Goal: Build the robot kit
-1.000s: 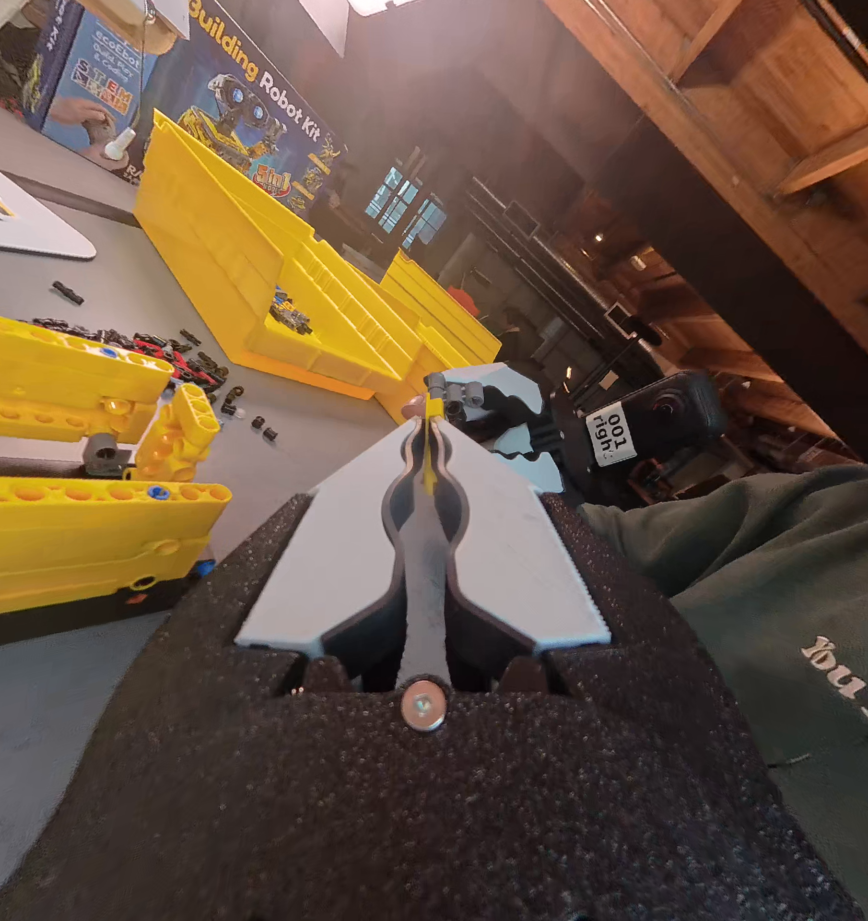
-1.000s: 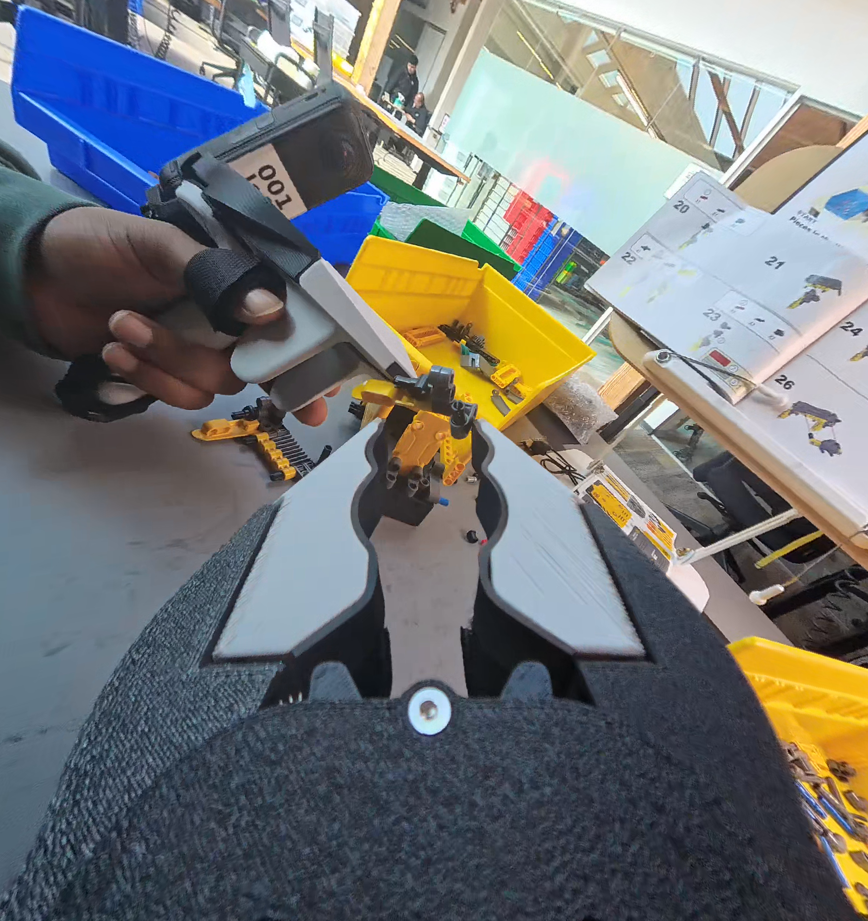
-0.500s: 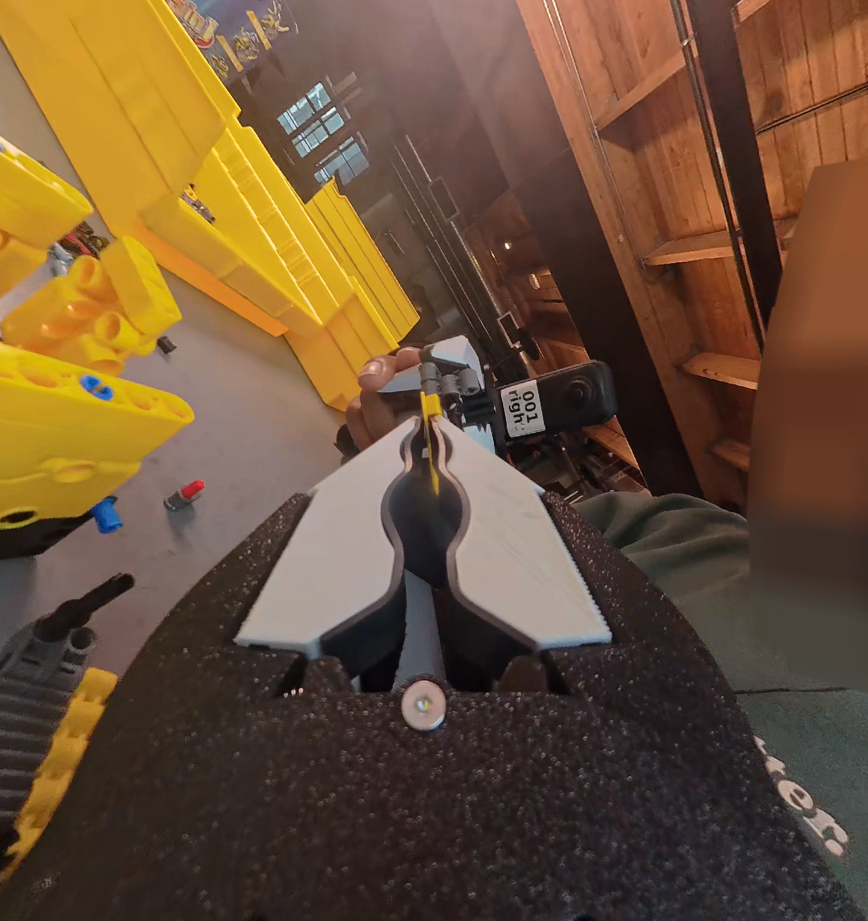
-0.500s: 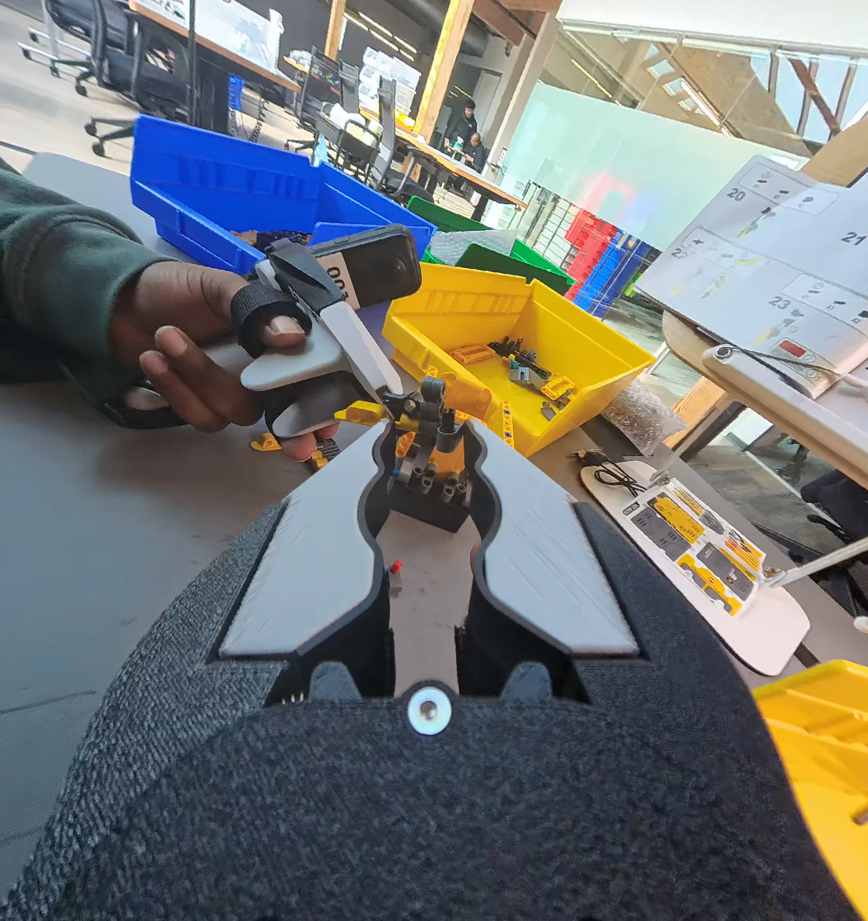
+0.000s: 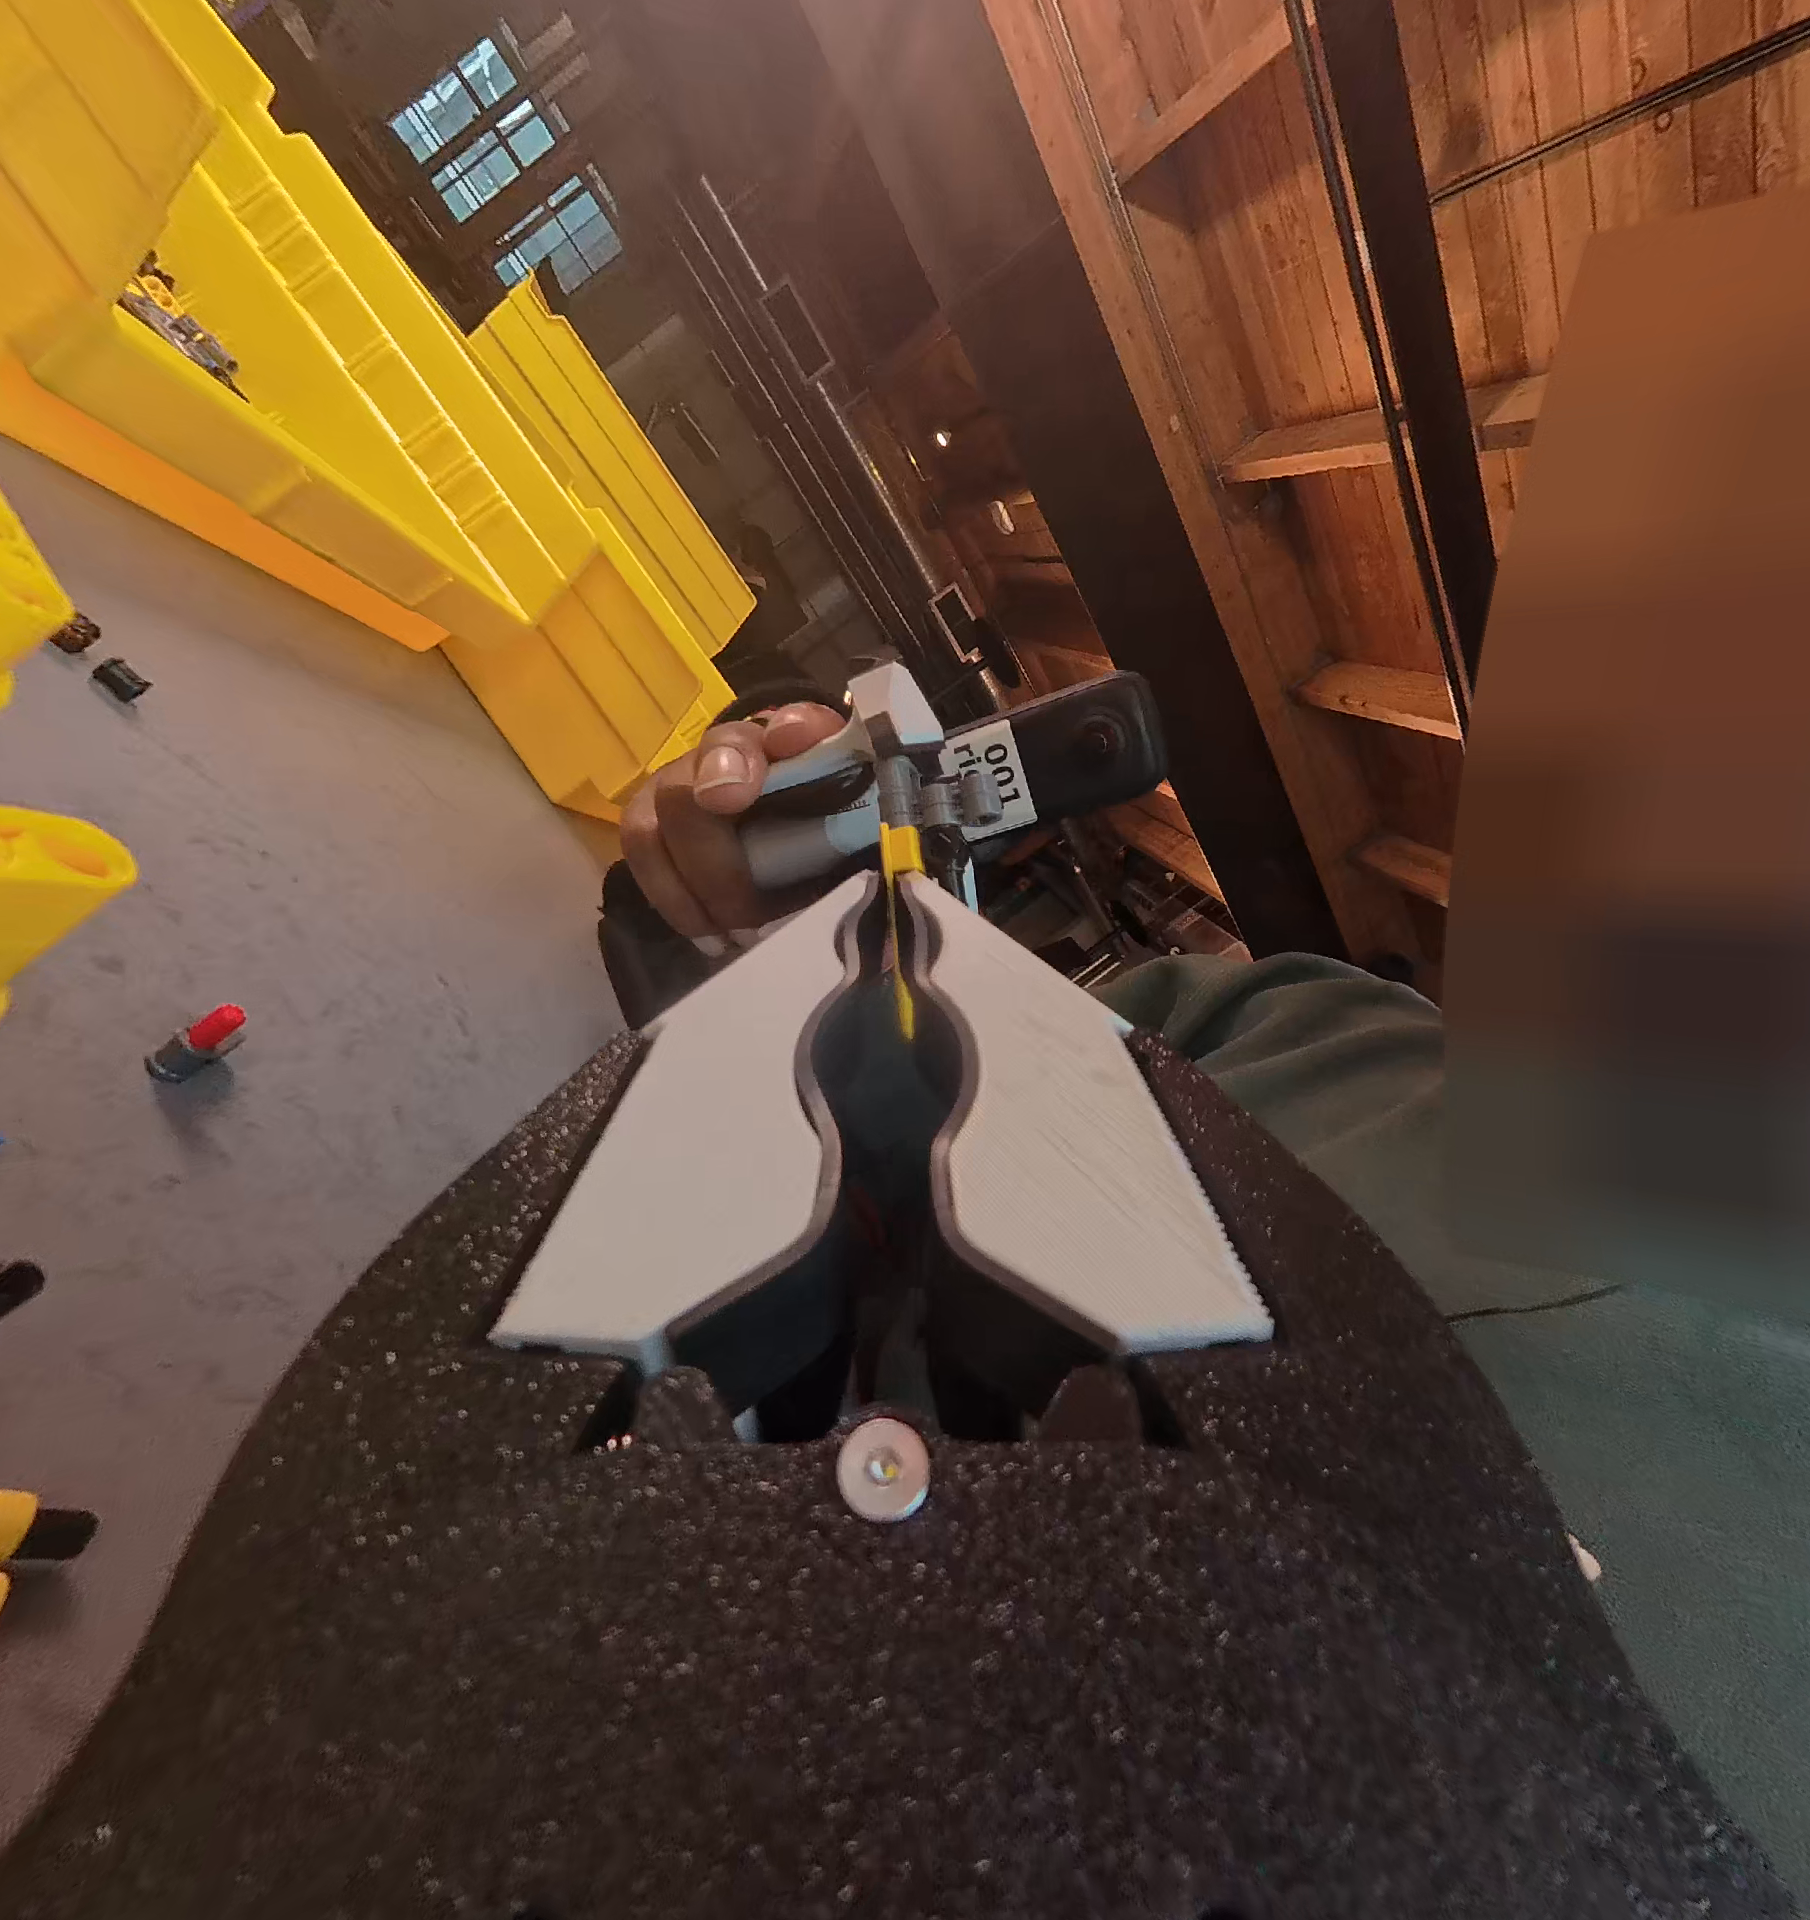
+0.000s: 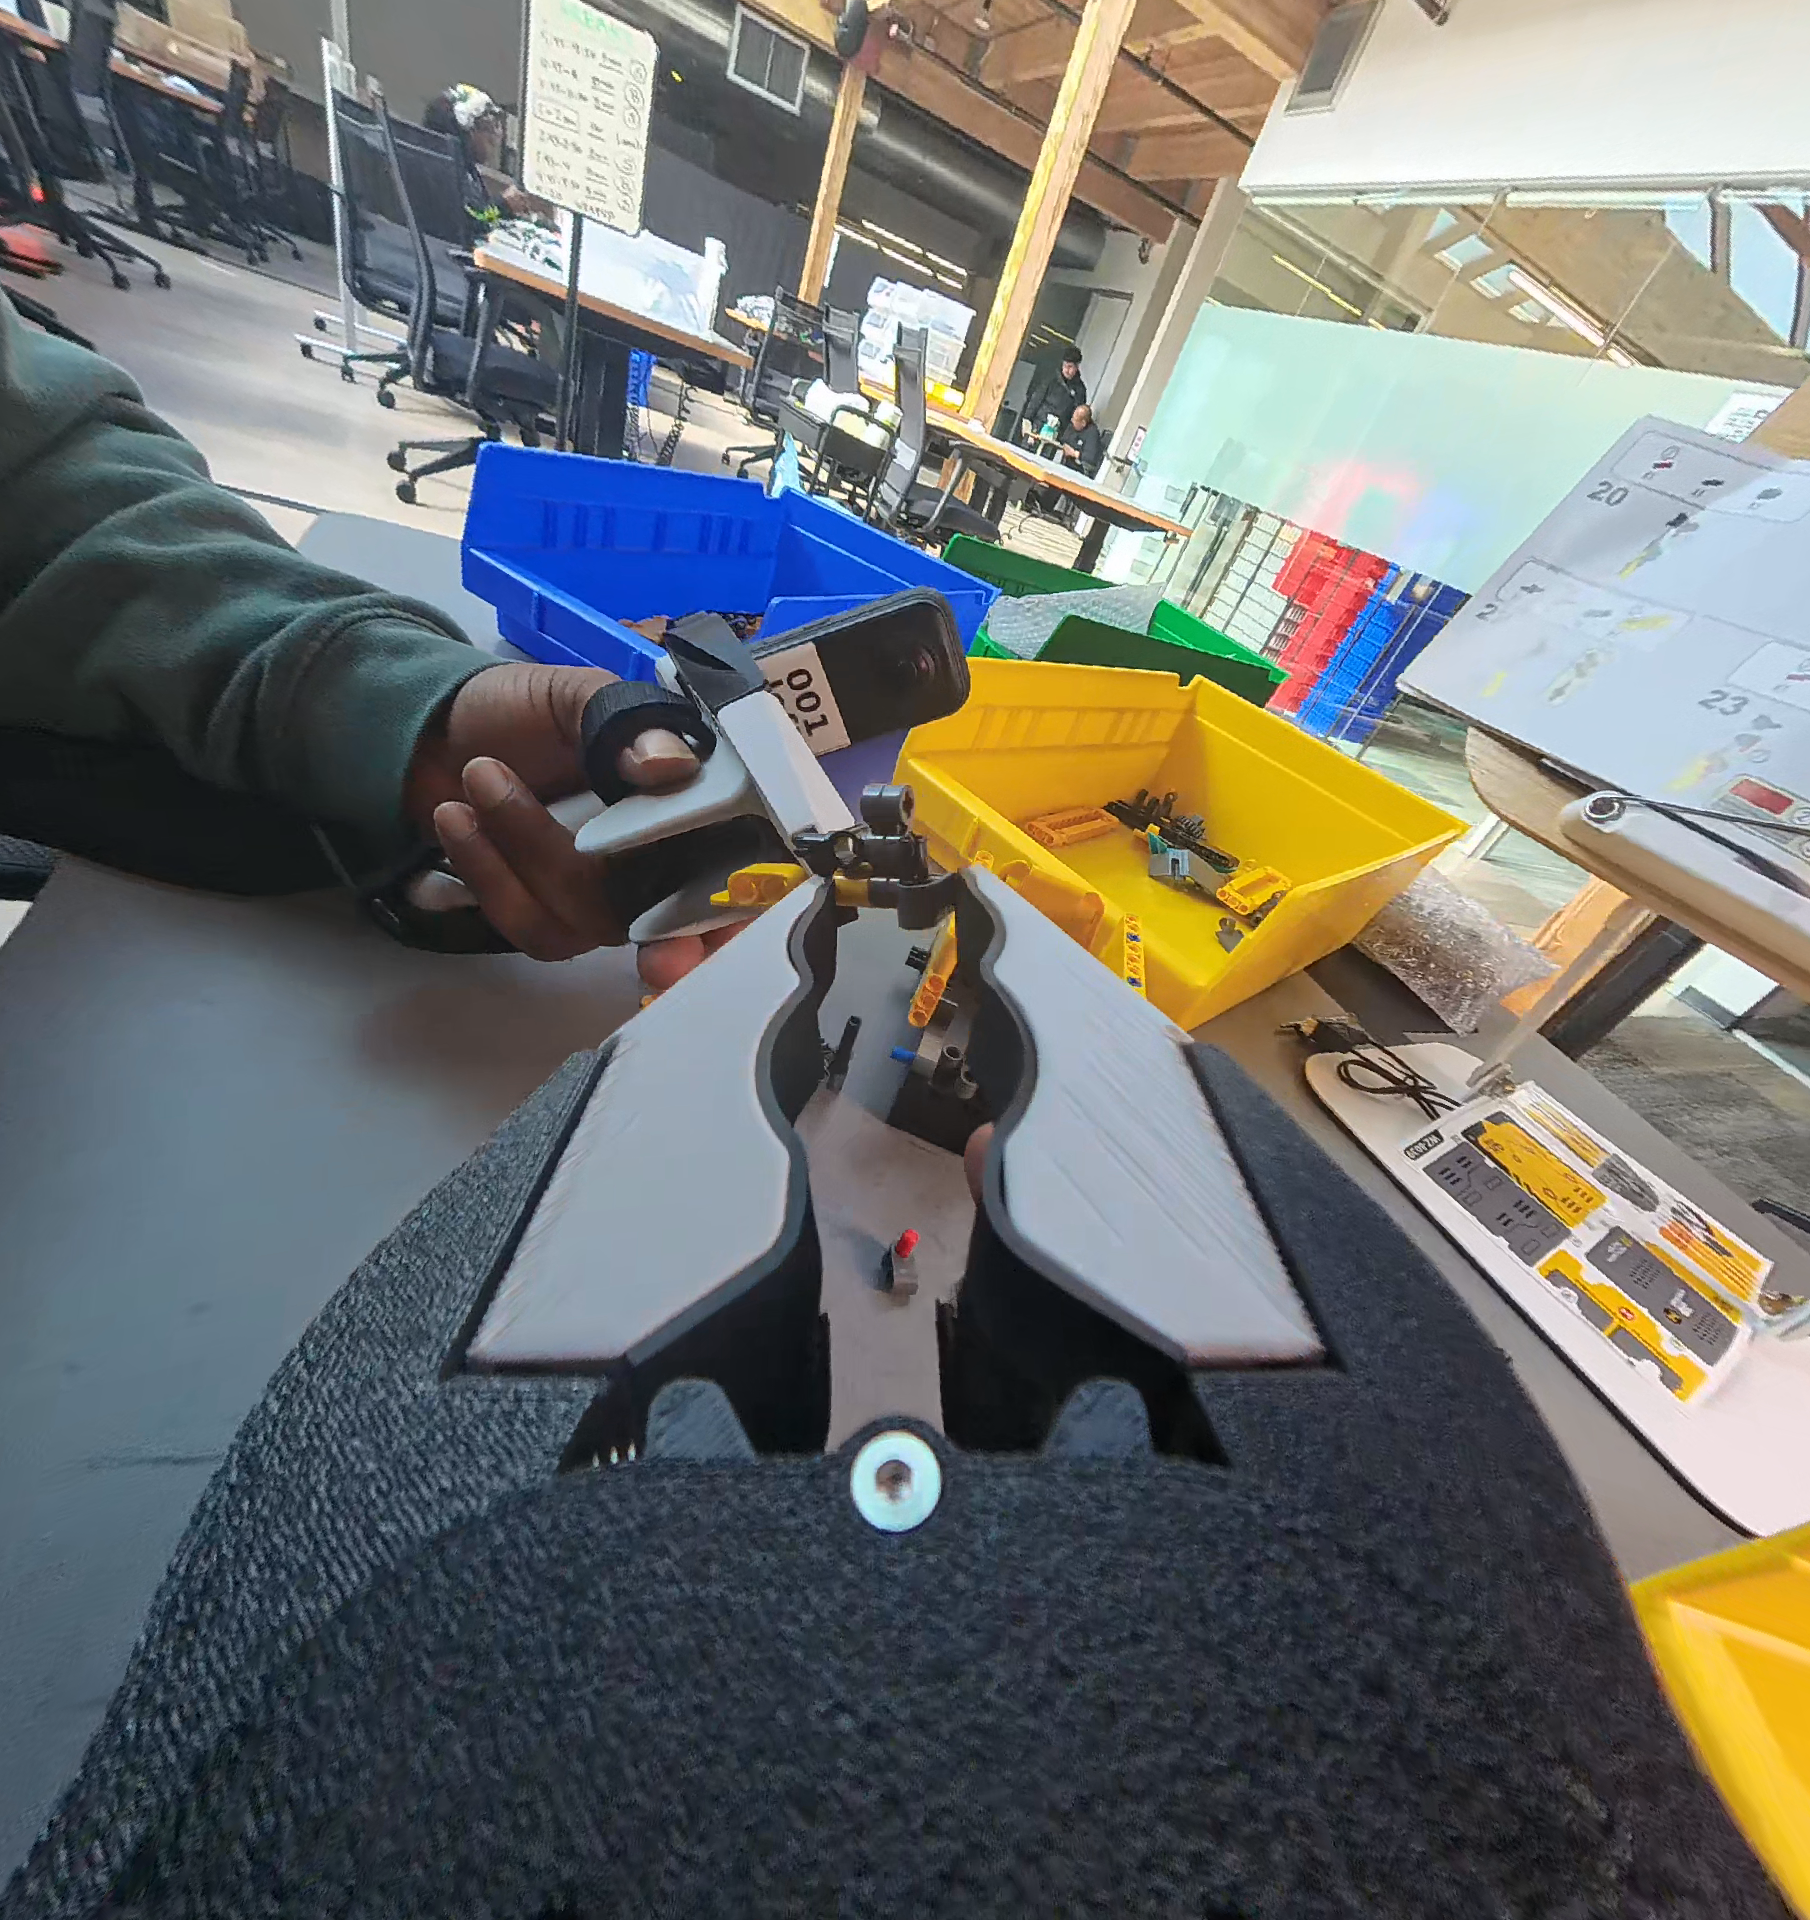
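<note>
My left gripper (image 5: 893, 878) is shut on a thin yellow beam (image 5: 897, 847), seen edge-on, with grey connectors (image 5: 932, 800) at its far end. It also shows in the right wrist view (image 6: 776, 873), held by a hand in a green sleeve. My right gripper (image 6: 893, 891) is shut on a yellow and dark grey brick assembly (image 6: 930, 982), whose black connector top (image 6: 885, 805) sticks out past the tips. The yellow beam (image 6: 761, 883) meets that connector. The two grippers are tip to tip above the grey table (image 6: 205, 1091). The right gripper's camera block (image 5: 1077, 727) faces me.
Yellow bins (image 5: 381, 416) stand along the table's far side. A yellow bin with parts (image 6: 1244, 748), a blue bin (image 6: 620, 561) and a green bin (image 6: 1140, 644) stand behind. An instruction sheet (image 6: 1659, 623) stands at the right, a sticker sheet (image 6: 1566, 1226) below it. A red pin (image 6: 903, 1252) lies loose. The grippers are tip to tip, or close to it.
Both grippers have stayed tip to tip while tilting and swinging over the table. The right jaws stand slightly narrower. The large yellow model has slid out of the left view.
</note>
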`<state>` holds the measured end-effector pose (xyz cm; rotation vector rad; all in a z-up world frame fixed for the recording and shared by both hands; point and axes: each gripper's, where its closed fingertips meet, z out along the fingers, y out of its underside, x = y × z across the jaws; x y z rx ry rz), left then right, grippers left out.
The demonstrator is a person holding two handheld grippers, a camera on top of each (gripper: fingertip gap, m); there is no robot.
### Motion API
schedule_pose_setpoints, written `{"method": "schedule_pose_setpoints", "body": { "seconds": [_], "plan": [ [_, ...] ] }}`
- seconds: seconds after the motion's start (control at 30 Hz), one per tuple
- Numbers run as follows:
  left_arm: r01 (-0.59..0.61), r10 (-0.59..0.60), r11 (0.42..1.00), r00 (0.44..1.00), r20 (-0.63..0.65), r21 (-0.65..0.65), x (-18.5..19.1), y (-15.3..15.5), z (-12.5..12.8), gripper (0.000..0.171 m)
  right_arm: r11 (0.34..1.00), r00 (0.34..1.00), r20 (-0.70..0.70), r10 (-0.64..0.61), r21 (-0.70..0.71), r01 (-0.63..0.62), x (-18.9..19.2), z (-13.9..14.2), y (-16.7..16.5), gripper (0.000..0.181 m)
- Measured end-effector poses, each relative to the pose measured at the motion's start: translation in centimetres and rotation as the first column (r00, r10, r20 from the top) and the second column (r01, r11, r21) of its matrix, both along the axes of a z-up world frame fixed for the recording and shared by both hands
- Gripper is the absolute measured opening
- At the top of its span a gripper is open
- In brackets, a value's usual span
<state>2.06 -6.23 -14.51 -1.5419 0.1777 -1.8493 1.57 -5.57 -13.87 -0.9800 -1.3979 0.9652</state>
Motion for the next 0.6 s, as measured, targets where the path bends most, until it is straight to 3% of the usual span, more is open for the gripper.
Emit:
{"method": "schedule_pose_setpoints", "body": {
  "seconds": [0.17, 0.27, 0.33, 0.4, 0.47, 0.53, 0.6],
  "plan": [
    [-0.022, 0.022, 1.000, 0.999, -0.031, 0.016, 0.0, 0.2, -0.1, 0.000, 0.999, 1.000, -0.003, -0.004, -0.032, 0.003, 0.0, 0.0, 0.2, 0.020],
    [-0.136, 0.170, 0.979, 0.954, -0.246, 0.152, -0.5, 1.4, -0.9, 0.000, 0.996, 1.000, 0.007, -0.013, -0.088, 0.014, -0.1, -0.4, 1.0, 0.027],
    [-0.227, 0.363, 0.915, 0.824, -0.435, 0.335, -1.6, 2.5, -1.6, 0.000, 0.990, 1.000, 0.030, 0.003, -0.141, 0.001, -0.1, -0.7, 1.3, 0.033],
    [-0.246, 0.561, 0.805, 0.611, -0.559, 0.539, -3.2, 3.5, -2.0, 0.000, 0.985, 0.997, 0.076, -0.019, -0.171, 0.032, -0.1, -1.5, 2.0, 0.033],
    [-0.200, 0.685, 0.708, 0.426, -0.591, 0.677, -4.1, 3.9, -2.1, 0.000, 0.982, 0.992, 0.117, -0.049, -0.178, 0.070, -0.3, -2.3, 2.6, 0.032],
    [-0.150, 0.729, 0.668, 0.326, -0.601, 0.729, -4.1, 4.0, -2.4, 0.000, 0.977, 0.986, 0.145, -0.077, -0.185, 0.104, -0.6, -2.8, 2.9, 0.032],
    [-0.114, 0.754, 0.644, 0.264, -0.602, 0.757, -4.2, 4.1, -2.9, 0.000, 0.968, 0.981, 0.161, -0.111, -0.204, 0.143, -0.9, -3.2, 3.3, 0.027]
  ]
}}
